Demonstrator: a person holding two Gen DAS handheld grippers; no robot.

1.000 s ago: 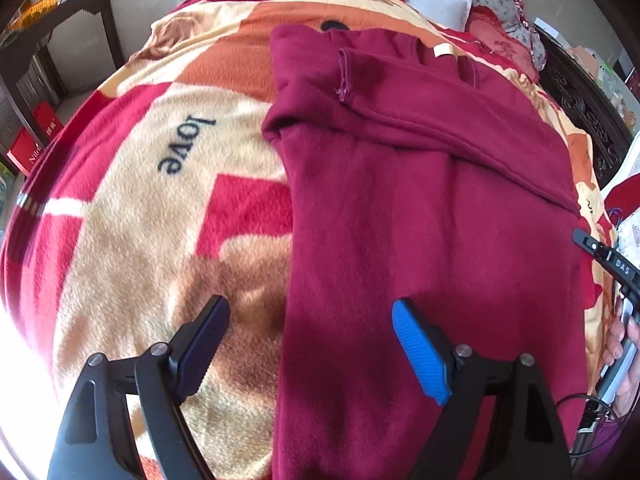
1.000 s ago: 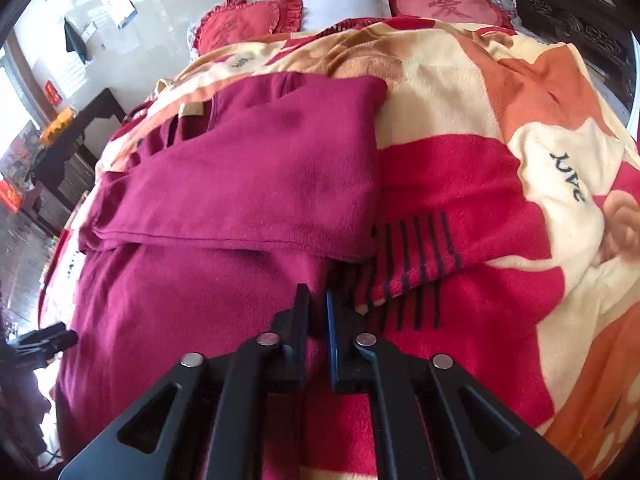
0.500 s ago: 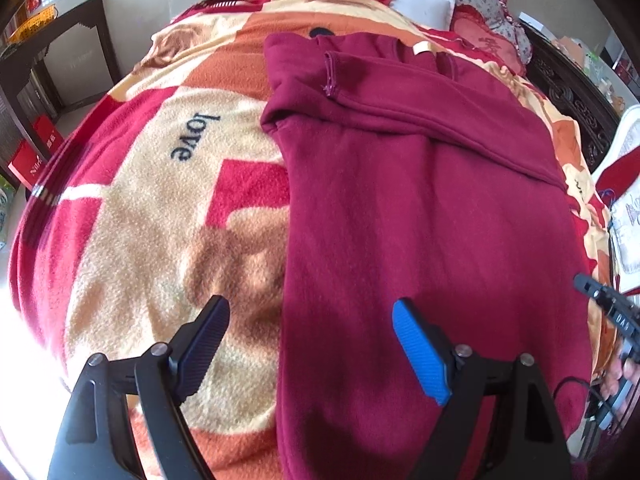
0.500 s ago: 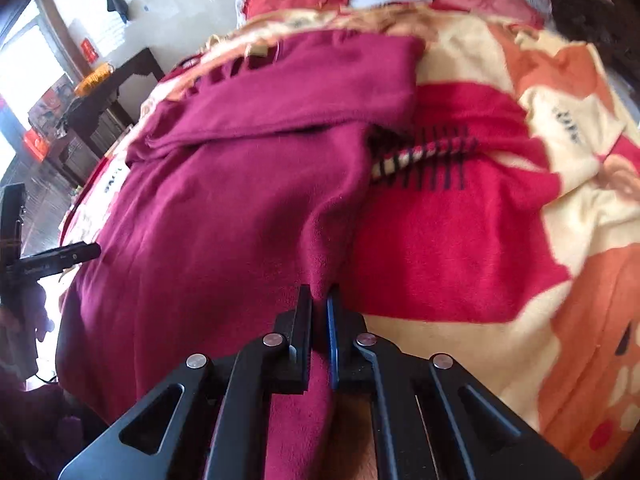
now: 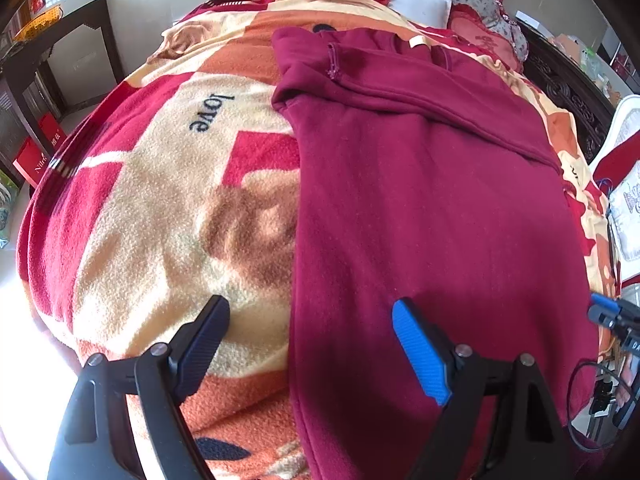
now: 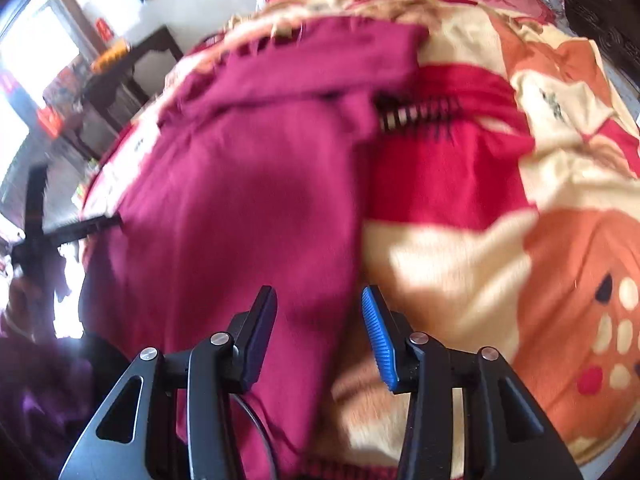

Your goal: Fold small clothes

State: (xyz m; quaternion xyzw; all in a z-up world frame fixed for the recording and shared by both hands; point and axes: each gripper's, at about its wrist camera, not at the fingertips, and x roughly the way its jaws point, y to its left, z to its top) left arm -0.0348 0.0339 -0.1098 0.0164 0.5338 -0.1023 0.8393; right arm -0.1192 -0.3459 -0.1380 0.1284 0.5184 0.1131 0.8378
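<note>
both hand-held grippers, left [image 5: 308, 340] and right [image 6: 319, 330], spread wide over maroon garment [image 5: 432, 208] edges

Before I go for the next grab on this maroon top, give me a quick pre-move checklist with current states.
1. Left gripper open: ok, fingers wide apart, holding nothing.
2. Right gripper open: ok, jaws apart, no fabric pinched between them.
3. Maroon fleece sweatshirt lying flat on the red, orange and cream patterned blanket: ok, body spread smooth.
4. Sleeve folded across the chest: ok, it lies as a band over the upper part.
5. Right side edge of the sweatshirt straight: cannot tell, the right wrist view is motion-blurred.
6. Left gripper lined up on the sweatshirt's near left edge: ok, the edge runs between its fingers.
</note>
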